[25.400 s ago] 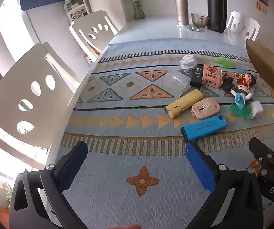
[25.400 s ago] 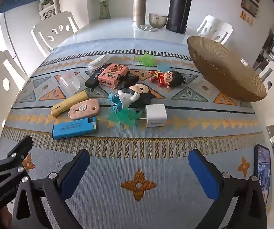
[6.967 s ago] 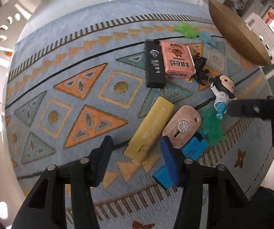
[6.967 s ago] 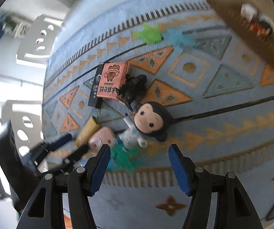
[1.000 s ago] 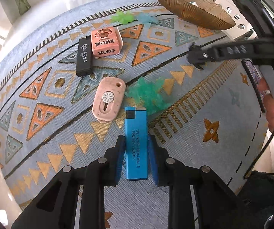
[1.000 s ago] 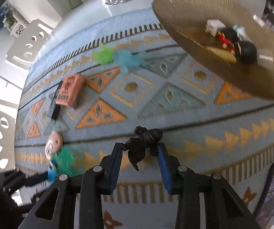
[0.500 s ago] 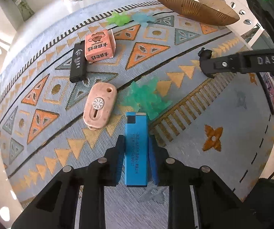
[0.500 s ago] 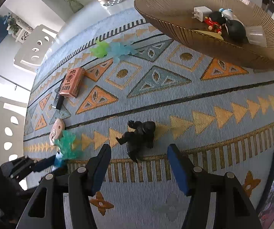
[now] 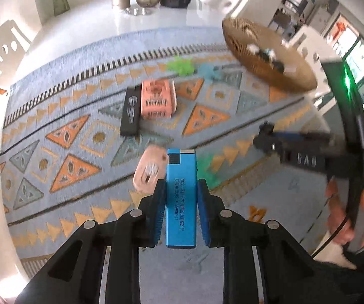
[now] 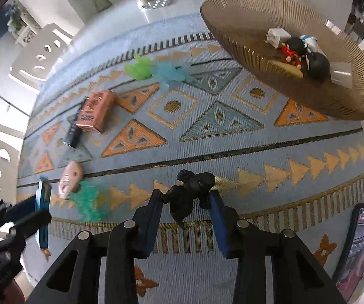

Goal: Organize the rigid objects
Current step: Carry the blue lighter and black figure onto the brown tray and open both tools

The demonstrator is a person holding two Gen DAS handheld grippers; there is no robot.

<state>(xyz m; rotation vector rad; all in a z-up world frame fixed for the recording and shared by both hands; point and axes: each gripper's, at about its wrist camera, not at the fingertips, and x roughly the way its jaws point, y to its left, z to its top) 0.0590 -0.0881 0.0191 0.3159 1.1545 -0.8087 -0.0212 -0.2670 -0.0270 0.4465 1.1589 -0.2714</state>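
L gripper (image 9: 179,197) is clamped on the blue lighter (image 9: 181,197), pads squeezing its long flat sides, metal cap end pointing away from the cam. Gripping across the narrow width makes sense: flat parallel faces, little chance of slip. Lighter looks clear of the patterned mat (image 9: 80,116), prob. being carried toward the bowl.

R gripper (image 10: 185,200) straddles the black gorilla figure (image 10: 190,190) w/ jaws closing at this moment; pads look to be touching its arms on both sides. Figure is lumpy, so contact is on limbs, not a clean flat face; grip could twist. Can't tell if it's off the mat yet.

Woven brown bowl (image 10: 235,7) sits at the far right of the mat, i.e. the drop spot. Inside: white charger (image 10: 277,36), red-clothed figurine (image 10: 292,50), black-haired doll (image 10: 316,63), a clear cup-like piece (image 10: 341,72), and something yellow (image 10: 286,67) partly hidden by the near wall.

Not yet collected, on the mat: pink box (image 10: 95,111) w/ black bar-shaped item (image 10: 74,131) touching its side, pink oval gadget (image 10: 69,179) just beside a teal jelly-like toy (image 10: 88,202), plus green (image 10: 140,69) & light-blue (image 10: 169,73) ones near the bowl. Those soft-looking ones prob. stay put. Phone (image 10: 357,248) lies at the mat's right edge.
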